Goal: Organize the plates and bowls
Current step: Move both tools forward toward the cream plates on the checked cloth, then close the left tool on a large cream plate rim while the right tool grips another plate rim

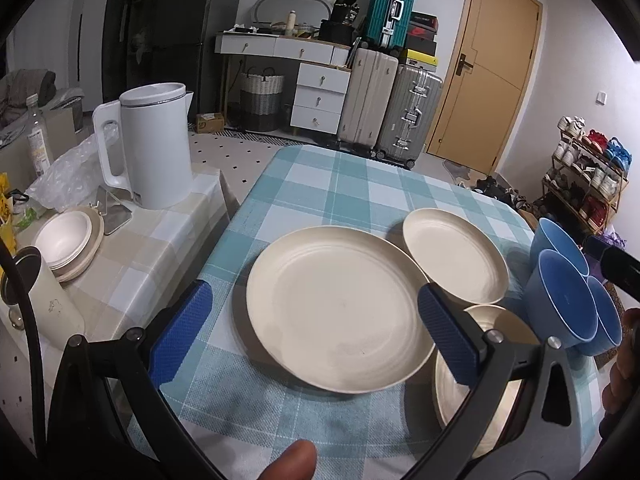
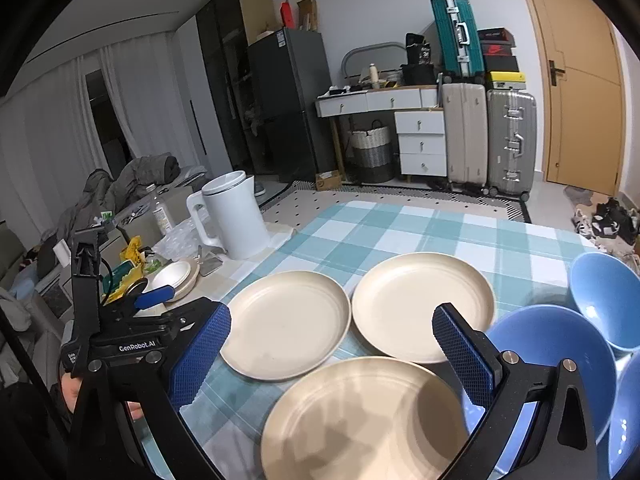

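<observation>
Hovering above the checked tablecloth [image 1: 320, 184], the left gripper [image 1: 316, 332] had its blue-padded jaws spread wide apart, with nothing between them but air; the largest-looking cream plate [image 1: 336, 316] lay flat on the cloth directly beneath that gap. The right gripper [image 2: 332, 356] likewise stood with its jaws apart and empty, framing a second cream plate [image 2: 360, 420] nearest its camera.

Taking that nearest plate as the landmark: the plate under the left gripper [image 2: 286, 324] sat just beyond it to the left, and a third cream plate [image 2: 424, 304] sat just beyond it to the right, the rims of all three close together. In the left wrist view the landmark plate [image 1: 460, 384] was partly tucked behind the left gripper's right finger [image 1: 448, 336]. To the right of the landmark plate stood three blue bowls [image 2: 552, 360], clustered so that they touched or nearly touched; whether any overlapped I could not tell.

Well to the left of the landmark plate, on a separate beige-checked table [image 1: 132, 264], a white kettle [image 1: 148, 140] stood upright, and near it a white bowl [image 1: 64, 240] sat nested on a small stack of cream plates [image 1: 86, 258]. A fingertip [image 1: 292, 460] showed at the bottom edge of the left wrist view.
</observation>
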Available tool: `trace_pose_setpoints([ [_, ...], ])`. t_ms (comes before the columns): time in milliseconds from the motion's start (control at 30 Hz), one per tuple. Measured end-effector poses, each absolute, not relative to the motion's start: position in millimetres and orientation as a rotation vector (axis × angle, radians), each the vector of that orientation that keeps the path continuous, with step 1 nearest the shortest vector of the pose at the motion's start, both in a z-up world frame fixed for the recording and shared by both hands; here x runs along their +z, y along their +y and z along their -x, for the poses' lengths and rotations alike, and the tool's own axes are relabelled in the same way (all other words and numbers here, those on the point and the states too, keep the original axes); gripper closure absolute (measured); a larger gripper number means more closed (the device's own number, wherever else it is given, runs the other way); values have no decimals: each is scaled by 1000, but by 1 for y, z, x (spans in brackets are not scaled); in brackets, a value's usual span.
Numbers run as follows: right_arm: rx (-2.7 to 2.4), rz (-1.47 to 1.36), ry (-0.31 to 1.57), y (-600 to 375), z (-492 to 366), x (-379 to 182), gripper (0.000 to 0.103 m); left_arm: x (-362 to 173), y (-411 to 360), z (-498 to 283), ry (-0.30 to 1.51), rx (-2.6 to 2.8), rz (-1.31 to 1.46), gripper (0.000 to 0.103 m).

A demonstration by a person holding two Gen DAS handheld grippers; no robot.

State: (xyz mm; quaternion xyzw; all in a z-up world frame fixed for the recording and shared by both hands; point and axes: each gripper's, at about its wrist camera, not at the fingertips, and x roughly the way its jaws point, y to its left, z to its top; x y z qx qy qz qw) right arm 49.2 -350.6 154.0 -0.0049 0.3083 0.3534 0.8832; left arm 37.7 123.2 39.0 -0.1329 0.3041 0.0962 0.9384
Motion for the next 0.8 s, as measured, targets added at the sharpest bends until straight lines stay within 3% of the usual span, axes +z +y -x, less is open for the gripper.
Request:
trace_pose_setpoints([
  [667, 793, 25, 821, -293, -109, 91, 1, -17, 154, -88, 791, 229, 314, 1],
  [800, 799, 34, 856, -284, -116, 78, 10, -27, 164, -97, 820, 232, 352, 1],
])
